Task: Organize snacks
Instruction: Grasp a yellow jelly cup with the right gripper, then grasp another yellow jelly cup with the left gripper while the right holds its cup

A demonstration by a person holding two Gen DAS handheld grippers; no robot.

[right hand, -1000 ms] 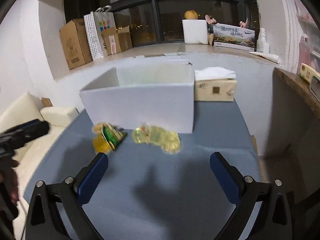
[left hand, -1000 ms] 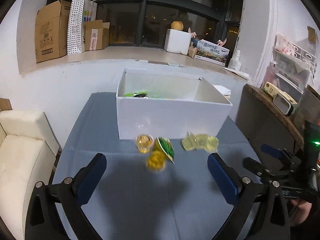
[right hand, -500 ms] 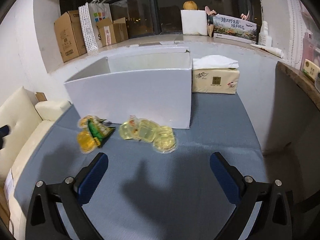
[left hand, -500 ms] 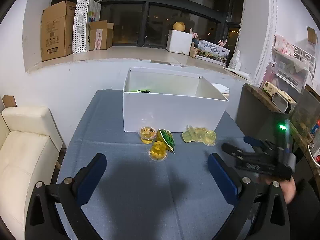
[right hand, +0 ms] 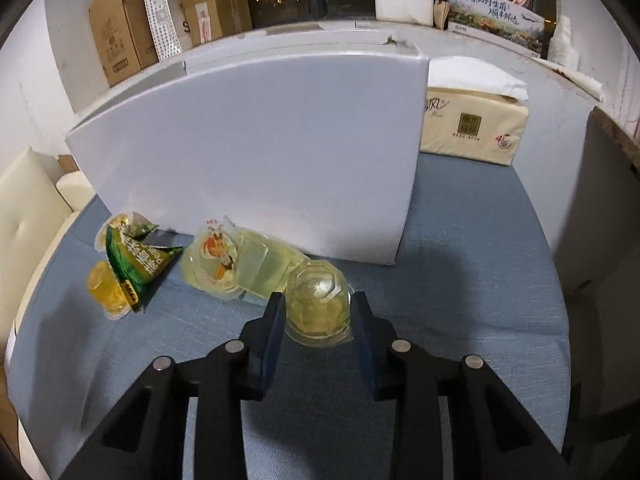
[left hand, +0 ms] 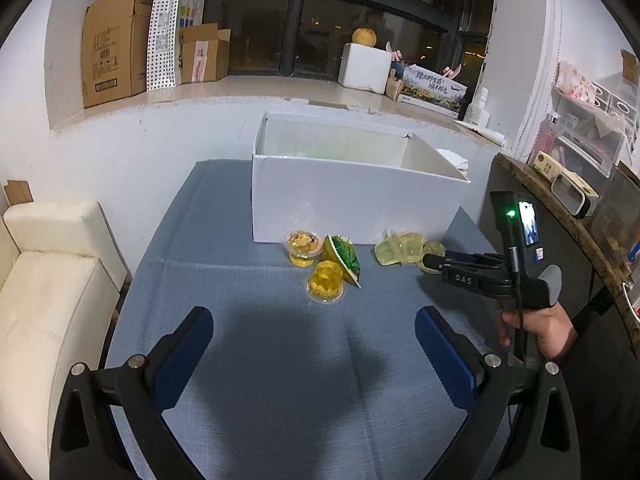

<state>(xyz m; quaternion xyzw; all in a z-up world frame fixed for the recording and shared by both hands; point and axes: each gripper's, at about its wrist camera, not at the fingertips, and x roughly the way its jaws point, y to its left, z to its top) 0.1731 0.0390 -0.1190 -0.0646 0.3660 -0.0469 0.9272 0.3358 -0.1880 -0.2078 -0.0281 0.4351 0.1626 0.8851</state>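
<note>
- Right tongs (right hand: pixel 318 312): half a second ago these stand wide above bare cloth with the snacks well ahead. Now they have come down and forward, and their jaws have just been closing around a clear jelly cup (right hand: pixel 318 306) that sits between them on the worktop (right hand: pixel 460 300).
- Grip: the left pad lies against the cup's side and the right pad at its rim. The tongs appear clamped on it, though how firm the hold is cannot be read.
- Meaning for the task: the pick-up of one snack looks begun; the cup is not yet lifted, and the box (right hand: pixel 256 152) behind it is the likely place for it.
- Left tongs (left hand: pixel 314 350): wide apart and empty, they hang over bare cloth nearer than all the snacks and touch nothing. Their view matches the earlier ones, apart from the right tongs now reaching in from the right side.
- Pale jelly pack (right hand: pixel 236 264): it lies just left of the held cup and touches it, so a lift may drag it.
- Green packet (right hand: pixel 136 258): further left, it leans on two orange cups (left hand: pixel 324 286), apart from the tongs.
- Box: it stands open-topped directly behind the snacks; from these views its contents cannot be told.
- Tissue pack (right hand: pixel 472 128): it rests on the worktop just beside the box's right corner.
</note>
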